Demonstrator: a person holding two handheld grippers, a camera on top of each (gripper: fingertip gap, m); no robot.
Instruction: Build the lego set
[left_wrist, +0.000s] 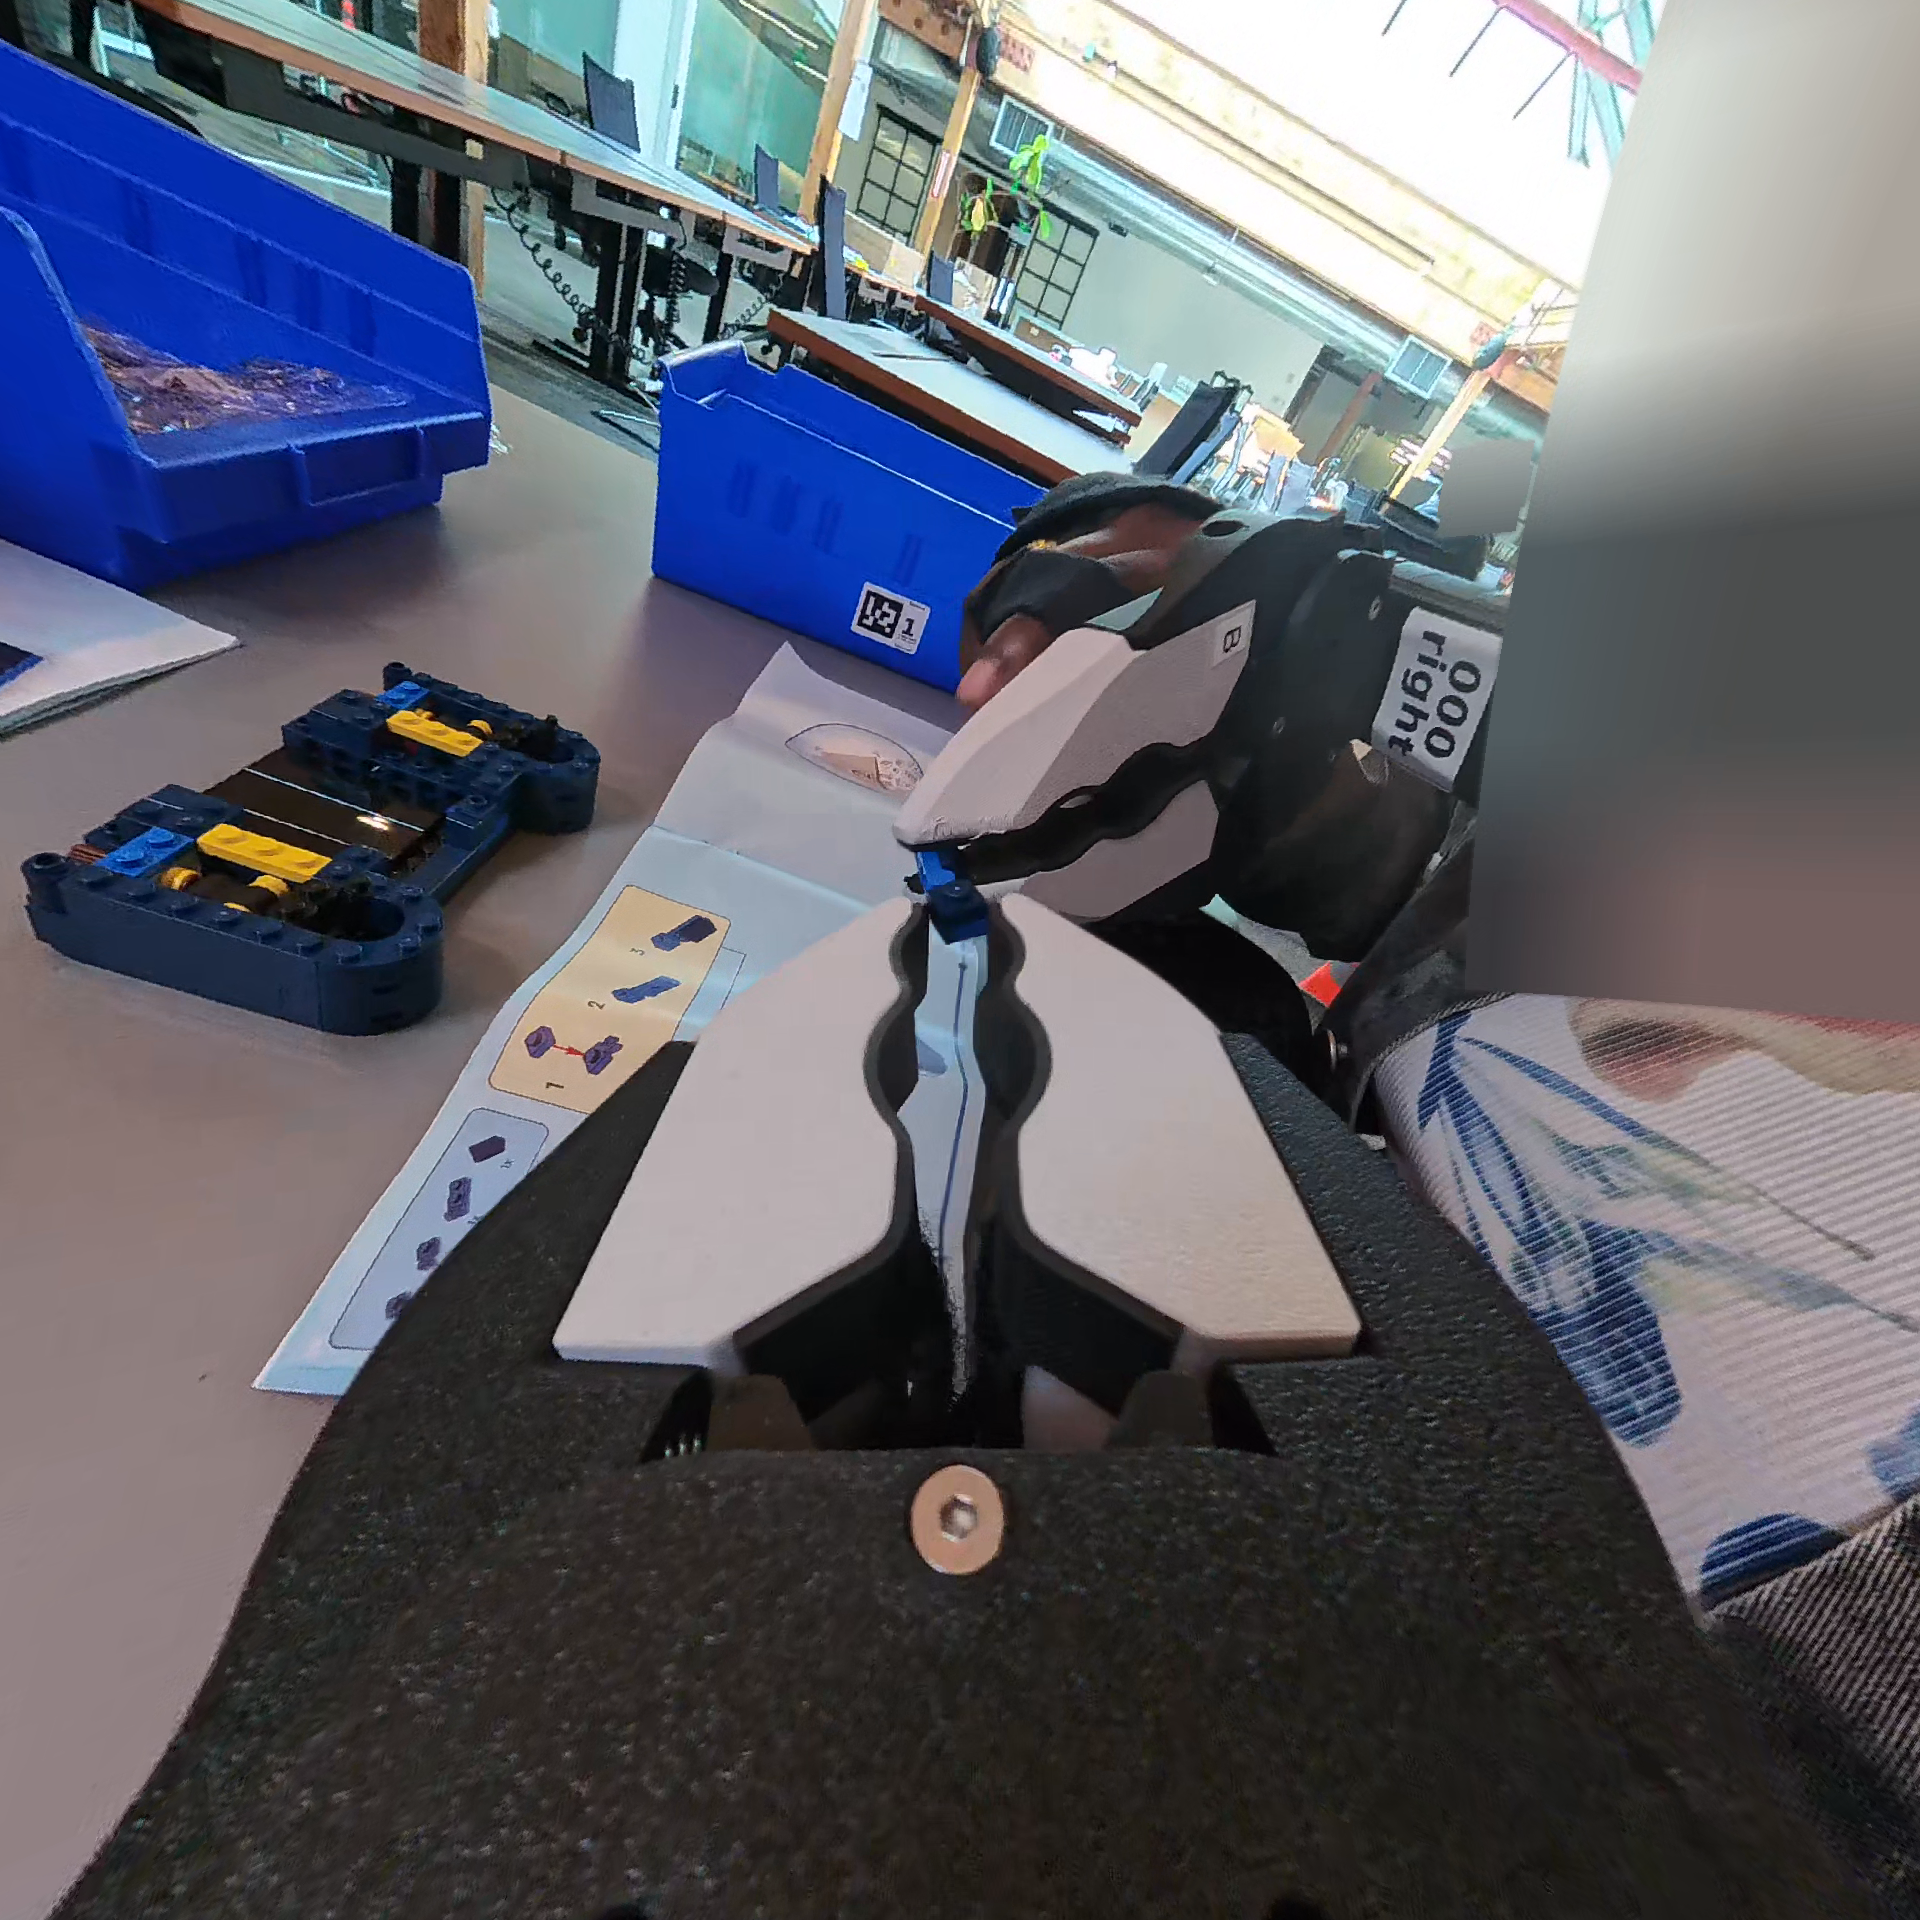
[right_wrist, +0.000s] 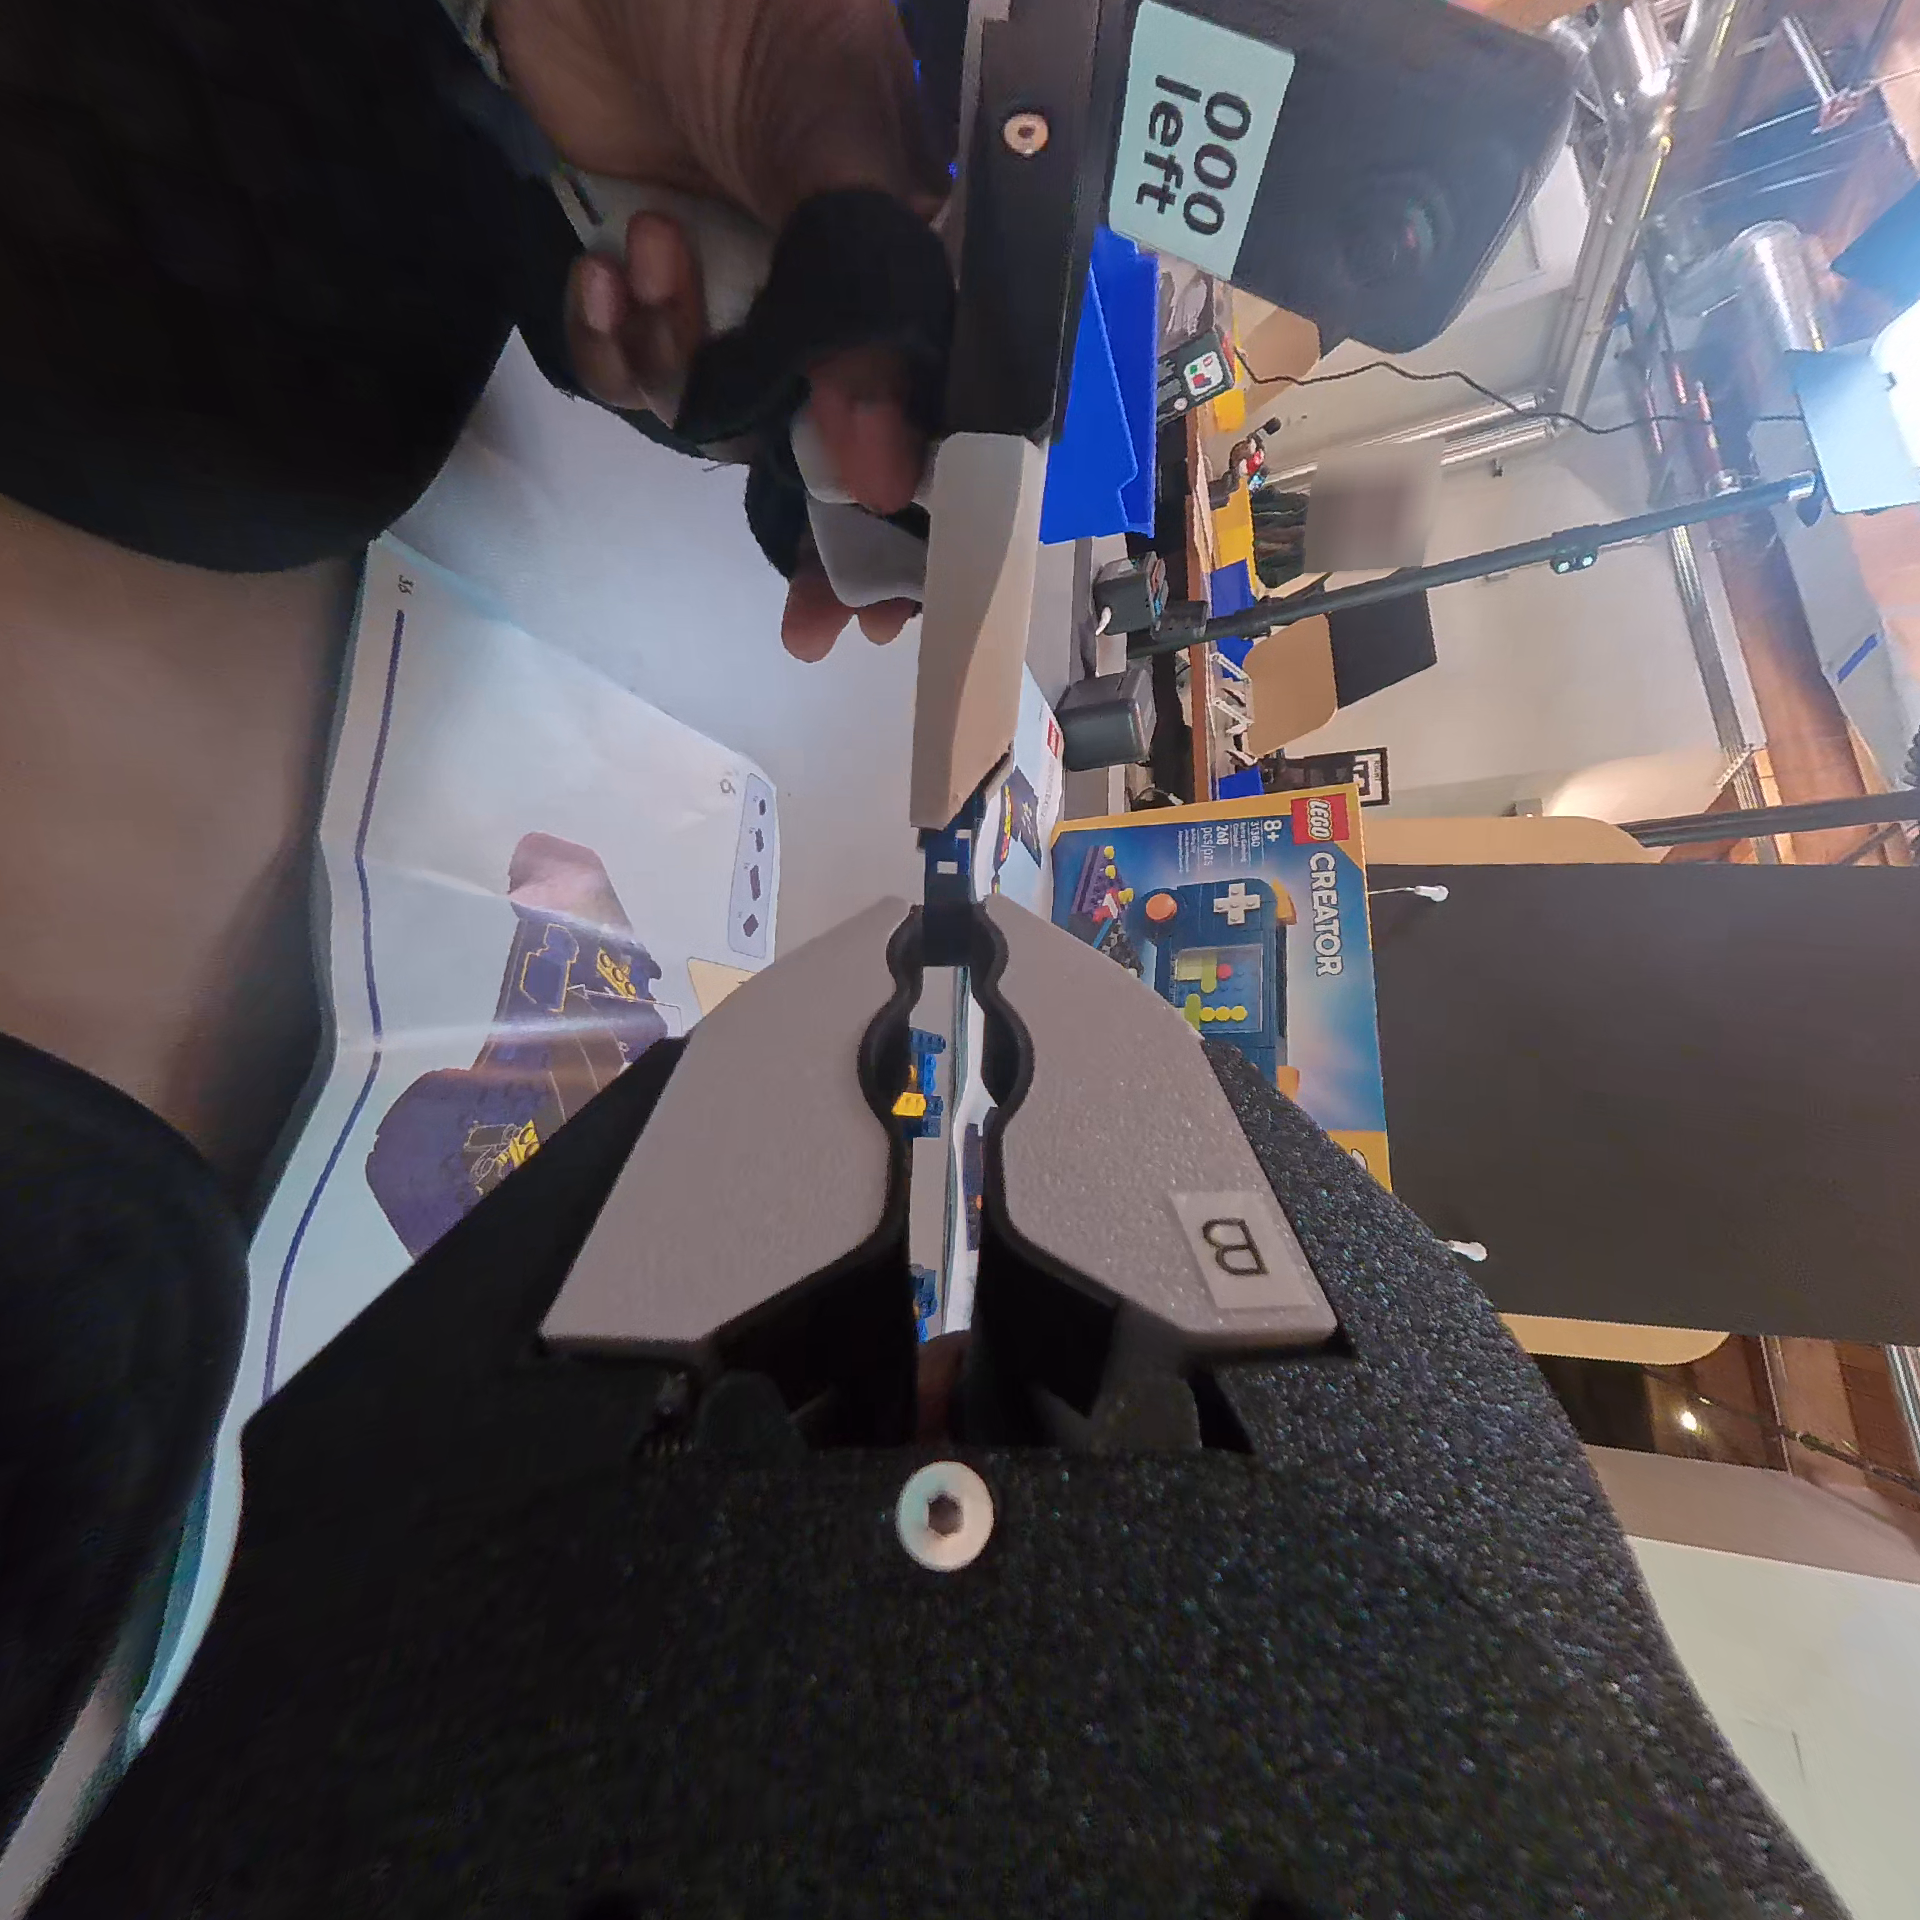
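Observation:
A small blue brick piece (left_wrist: 954, 906) hangs in the air above the table, between the tips of both grippers. My left gripper (left_wrist: 956, 920) is shut on its darker near end, which shows a stud. My right gripper (left_wrist: 938, 847) comes in from the right and is shut on the brighter blue far end. In the right wrist view my right gripper (right_wrist: 948, 925) pinches the dark end of the piece (right_wrist: 948, 857). My left gripper (right_wrist: 951, 816) comes down from above onto its other end. A person's hands hold both grippers.
An open instruction booklet (left_wrist: 644, 935) lies on the grey table (left_wrist: 208, 1195) under the grippers. A dark-blue brick build with yellow plates (left_wrist: 301, 852) sits to the left. Two blue bins (left_wrist: 208, 343) (left_wrist: 821, 499) stand behind. A boxed set (right_wrist: 1226, 935) stands beyond. My two grippers' fingertips are within a few centimetres of each other.

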